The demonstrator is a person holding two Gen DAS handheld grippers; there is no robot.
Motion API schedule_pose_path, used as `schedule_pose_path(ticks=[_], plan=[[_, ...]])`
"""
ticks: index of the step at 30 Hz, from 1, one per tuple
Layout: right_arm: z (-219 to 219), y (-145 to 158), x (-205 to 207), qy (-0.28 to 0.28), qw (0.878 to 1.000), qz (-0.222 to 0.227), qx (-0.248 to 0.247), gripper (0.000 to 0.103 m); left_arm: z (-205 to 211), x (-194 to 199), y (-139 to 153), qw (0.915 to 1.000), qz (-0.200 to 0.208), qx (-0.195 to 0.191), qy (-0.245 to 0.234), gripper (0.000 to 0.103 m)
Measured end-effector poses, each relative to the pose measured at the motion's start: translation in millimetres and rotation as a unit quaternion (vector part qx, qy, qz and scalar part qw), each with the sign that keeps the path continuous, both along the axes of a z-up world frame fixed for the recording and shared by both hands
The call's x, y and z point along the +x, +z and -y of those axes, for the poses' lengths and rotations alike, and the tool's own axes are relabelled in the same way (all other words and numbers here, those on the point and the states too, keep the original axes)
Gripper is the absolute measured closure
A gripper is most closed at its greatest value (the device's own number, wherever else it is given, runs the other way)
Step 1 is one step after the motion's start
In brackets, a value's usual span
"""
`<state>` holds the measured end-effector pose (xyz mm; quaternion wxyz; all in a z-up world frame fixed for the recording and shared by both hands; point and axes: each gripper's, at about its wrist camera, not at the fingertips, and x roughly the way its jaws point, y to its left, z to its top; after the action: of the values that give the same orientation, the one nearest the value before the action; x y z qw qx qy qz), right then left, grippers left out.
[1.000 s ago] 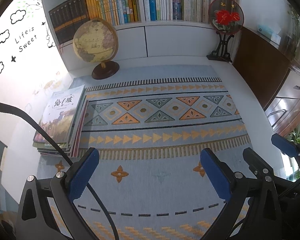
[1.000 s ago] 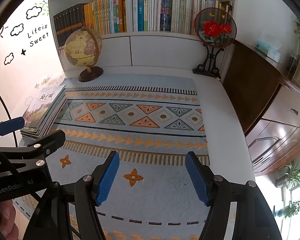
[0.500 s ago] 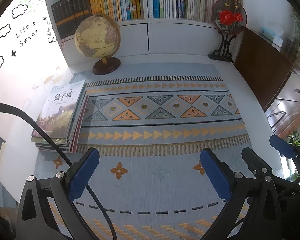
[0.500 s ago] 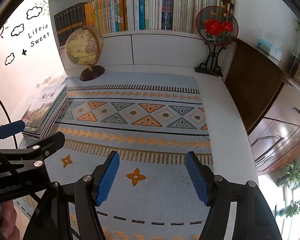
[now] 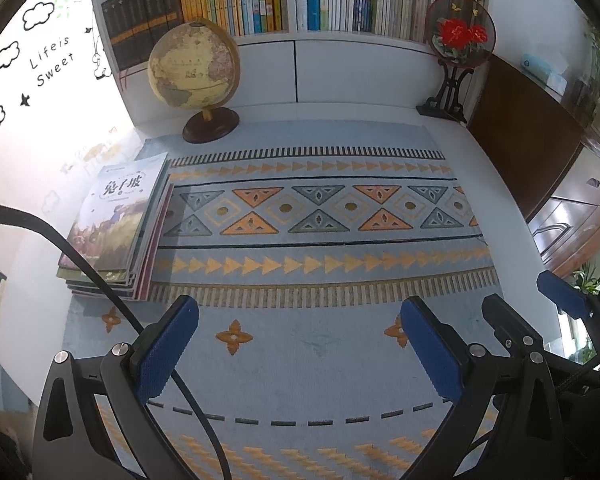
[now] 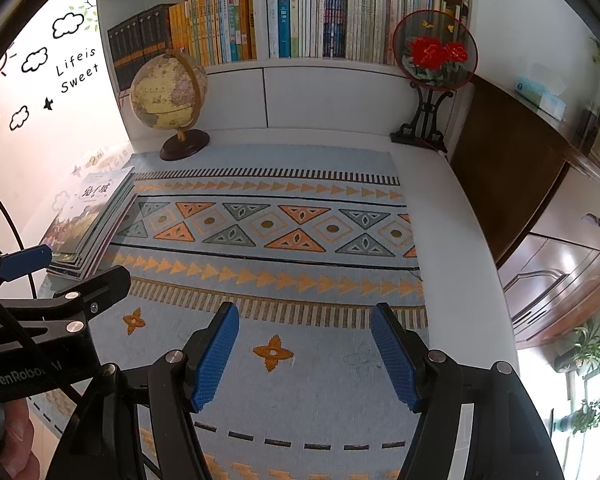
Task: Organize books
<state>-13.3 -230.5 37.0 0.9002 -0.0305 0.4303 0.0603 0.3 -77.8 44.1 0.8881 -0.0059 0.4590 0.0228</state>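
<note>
A flat stack of books [image 5: 118,224] lies at the left edge of the patterned cloth, with a cover bearing Chinese characters on top; it also shows in the right wrist view [image 6: 88,220]. My left gripper [image 5: 300,328] is open and empty over the near part of the cloth, to the right of and nearer than the stack. My right gripper [image 6: 305,344] is open and empty, further right. The left gripper's body [image 6: 40,300] shows at the left of the right wrist view. A shelf of upright books [image 5: 284,0] runs along the back.
A globe [image 5: 194,68] on a dark round base stands behind the stack. A round fan ornament with red flowers [image 5: 460,36] stands on a black stand at the back right. A dark wooden cabinet [image 5: 540,152] borders the right side. A black cable [image 5: 100,280] crosses the stack.
Both views have shifted slightly: the scene sits a little lower and the bookshelf shows more. Both grippers stay open and empty. The book stack has not moved.
</note>
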Motion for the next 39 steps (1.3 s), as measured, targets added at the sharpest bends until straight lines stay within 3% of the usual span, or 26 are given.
schedule_pose_path(ticks=[13, 19, 39], plan=[[-2.2, -3.9, -0.5, 0.0, 1.0, -0.007, 0.006, 0.036, -1.5, -0.5, -3.5, 1.0, -0.005, -0.001, 0.002, 0.002], [-5.9, 0.2, -5.0, 0.003, 1.0, 0.01, 0.016, 0.036, -5.9, 0.3, -3.0, 0.9997, -0.005, -0.021, 0.013, 0.002], [-3.0, -5.9, 0.0, -0.007, 1.0, -0.003, 0.022, 0.036, 1.5, 0.7, 0.6, 0.9997, 0.012, 0.02, 0.012, 0.002]])
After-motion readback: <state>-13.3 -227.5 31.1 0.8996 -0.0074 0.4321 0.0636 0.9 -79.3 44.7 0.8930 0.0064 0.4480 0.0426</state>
